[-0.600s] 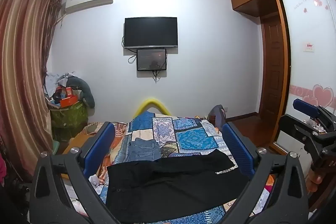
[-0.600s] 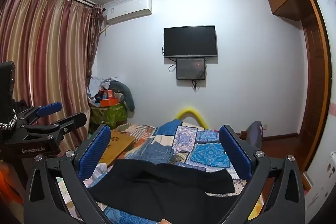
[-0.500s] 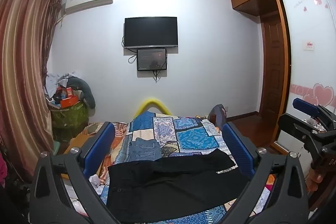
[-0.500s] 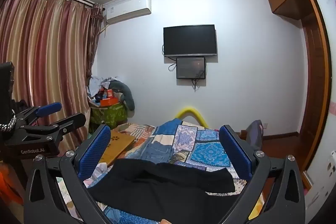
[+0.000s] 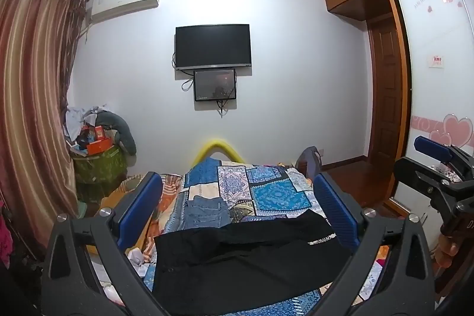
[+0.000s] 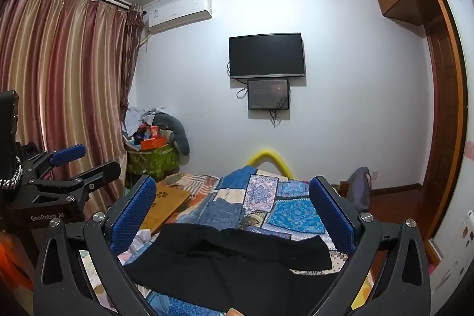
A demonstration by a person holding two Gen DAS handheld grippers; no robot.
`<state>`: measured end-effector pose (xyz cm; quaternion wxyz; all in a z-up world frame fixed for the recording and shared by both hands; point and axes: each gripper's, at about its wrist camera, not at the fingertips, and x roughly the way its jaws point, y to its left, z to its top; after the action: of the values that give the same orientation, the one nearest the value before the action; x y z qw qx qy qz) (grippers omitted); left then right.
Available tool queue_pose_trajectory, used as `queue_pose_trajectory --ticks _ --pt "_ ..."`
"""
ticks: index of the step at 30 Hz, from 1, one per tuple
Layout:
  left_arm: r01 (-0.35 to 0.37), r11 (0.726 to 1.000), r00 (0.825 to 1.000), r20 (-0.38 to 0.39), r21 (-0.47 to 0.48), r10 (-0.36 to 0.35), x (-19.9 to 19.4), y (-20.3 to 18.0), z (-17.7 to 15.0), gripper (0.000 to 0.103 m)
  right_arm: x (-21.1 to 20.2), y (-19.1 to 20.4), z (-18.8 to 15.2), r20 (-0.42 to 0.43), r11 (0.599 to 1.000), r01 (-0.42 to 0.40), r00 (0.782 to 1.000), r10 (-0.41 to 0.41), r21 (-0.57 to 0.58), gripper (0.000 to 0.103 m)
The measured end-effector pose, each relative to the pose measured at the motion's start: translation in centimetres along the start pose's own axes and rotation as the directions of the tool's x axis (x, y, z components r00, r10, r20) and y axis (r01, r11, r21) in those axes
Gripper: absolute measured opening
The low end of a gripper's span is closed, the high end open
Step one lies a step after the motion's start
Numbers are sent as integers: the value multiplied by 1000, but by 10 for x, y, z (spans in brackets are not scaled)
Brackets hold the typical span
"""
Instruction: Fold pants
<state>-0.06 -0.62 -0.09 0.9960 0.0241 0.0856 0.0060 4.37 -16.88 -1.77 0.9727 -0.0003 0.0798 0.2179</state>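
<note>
Black pants (image 5: 246, 259) lie spread across the near end of the bed (image 5: 266, 188), legs reaching right, a white printed strip near one hem. In the right wrist view the same black pants (image 6: 234, 259) fill the lower middle. My left gripper (image 5: 237, 209) hangs above them, open, blue pads wide apart with nothing between. My right gripper (image 6: 232, 208) is likewise open and empty above the pants. Each gripper shows at the edge of the other's view: the right gripper (image 5: 438, 168) at far right, the left gripper (image 6: 68, 168) at far left.
Folded blue jeans (image 5: 206, 211) rest on the patchwork quilt just beyond the pants. A wooden lap tray (image 6: 166, 205) lies at the bed's left side. A green cluttered bin (image 5: 97, 165) stands by the curtain. A television (image 5: 212, 46) hangs on the far wall; a wardrobe (image 5: 435, 96) is at right.
</note>
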Motion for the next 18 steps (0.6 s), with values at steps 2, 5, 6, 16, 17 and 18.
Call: queue_pose_trajectory --ticks 2,5,6,16,17,18 --pt "-6 1000 1000 9 10 6 -2 -2 0 103 0 0 0 1 1000 2 1000 -2 -3 103" --pt "4 1000 1000 9 1 -4 -3 -2 0 103 0 2 -2 1 1000 9 1000 -9 -6 103" --pt "6 1000 1000 8 -2 -6 -2 -2 0 103 0 2 -2 -1 1000 10 1000 -10 -6 103" --pt "5 1000 1000 0 5 -5 2 0 -2 103 -1 4 -2 0 1000 12 1000 -12 -8 103" --pt "5 1000 1000 -2 6 -5 2 -1 0 103 -1 4 -2 0 1000 11 1000 -11 -8 103" --pt "6 1000 1000 -3 6 -6 3 -1 0 103 -1 4 -2 1 1000 11 1000 -11 -8 103"
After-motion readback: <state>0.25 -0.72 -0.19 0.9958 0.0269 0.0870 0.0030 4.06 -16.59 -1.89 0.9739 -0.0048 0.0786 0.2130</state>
